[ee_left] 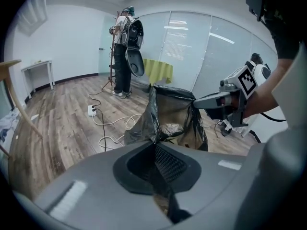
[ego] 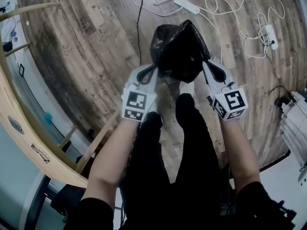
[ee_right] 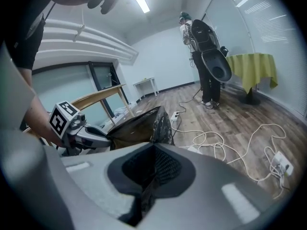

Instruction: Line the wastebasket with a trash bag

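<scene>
Both of my tongs are clamped on the rim of the black trash bag (ego: 178, 51). The left tongs (ego: 154, 72) pinch one side and the right tongs (ego: 207, 65) the opposite side, with film caught between closed jaws in each gripper view. Held apart like this, the two grips stretch the mouth open, which I judge is meant to let it slip over a bin. The bag hangs above the wooden floor (ego: 81, 51), just ahead of the person's legs (ego: 163, 166) and near loose cables (ego: 211, 6). The wastebasket I cannot make out.
</scene>
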`<state>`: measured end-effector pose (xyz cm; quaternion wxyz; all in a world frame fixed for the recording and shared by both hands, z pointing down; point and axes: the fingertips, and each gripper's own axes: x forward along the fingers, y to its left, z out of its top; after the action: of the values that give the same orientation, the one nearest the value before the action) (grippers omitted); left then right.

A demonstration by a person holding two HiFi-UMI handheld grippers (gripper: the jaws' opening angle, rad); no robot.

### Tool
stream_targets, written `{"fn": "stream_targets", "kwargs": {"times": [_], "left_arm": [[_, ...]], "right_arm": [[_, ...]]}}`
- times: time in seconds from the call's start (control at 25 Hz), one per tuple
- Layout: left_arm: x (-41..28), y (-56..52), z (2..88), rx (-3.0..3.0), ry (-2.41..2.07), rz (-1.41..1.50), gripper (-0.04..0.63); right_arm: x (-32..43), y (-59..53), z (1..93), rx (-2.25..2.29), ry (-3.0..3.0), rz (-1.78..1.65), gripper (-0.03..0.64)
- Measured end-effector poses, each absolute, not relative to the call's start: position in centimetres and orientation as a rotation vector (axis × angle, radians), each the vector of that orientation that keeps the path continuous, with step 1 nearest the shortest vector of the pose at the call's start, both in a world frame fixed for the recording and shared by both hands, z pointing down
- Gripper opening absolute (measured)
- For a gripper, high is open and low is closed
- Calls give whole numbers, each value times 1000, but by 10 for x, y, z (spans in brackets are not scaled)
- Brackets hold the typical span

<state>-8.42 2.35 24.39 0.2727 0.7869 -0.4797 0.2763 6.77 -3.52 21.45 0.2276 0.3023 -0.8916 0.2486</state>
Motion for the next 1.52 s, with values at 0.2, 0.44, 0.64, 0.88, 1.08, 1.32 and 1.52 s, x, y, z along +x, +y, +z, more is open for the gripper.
{"fn": "stream_targets", "kwargs": {"times": [0.2,0.44,0.64,0.88,1.08,1.32,1.52], "left_arm": [[-83,21,283,2151,-1321,713,6],[-94,21,333,2252,-1319,708,6],[-113,23,374,2278,-1339,667,6],[-129,12,404,2374,-1229,589,6],[-140,-32,413,2494,-1238,559,6],[-141,-30,429,2527,-1183,581,6],[-125,1,425,2577,-1040,558,6]], "right_arm": [[72,-39,261,820,-2470,627,2],[87,-32,325,852,-2468,534,2],[112,-32,382,888,-2452,571,2],[119,-42,422,849,-2497,617,2],[114,-70,442,810,-2554,647,2],[135,-67,457,867,-2560,691,2],[146,-37,459,800,-2554,722,2]]}}
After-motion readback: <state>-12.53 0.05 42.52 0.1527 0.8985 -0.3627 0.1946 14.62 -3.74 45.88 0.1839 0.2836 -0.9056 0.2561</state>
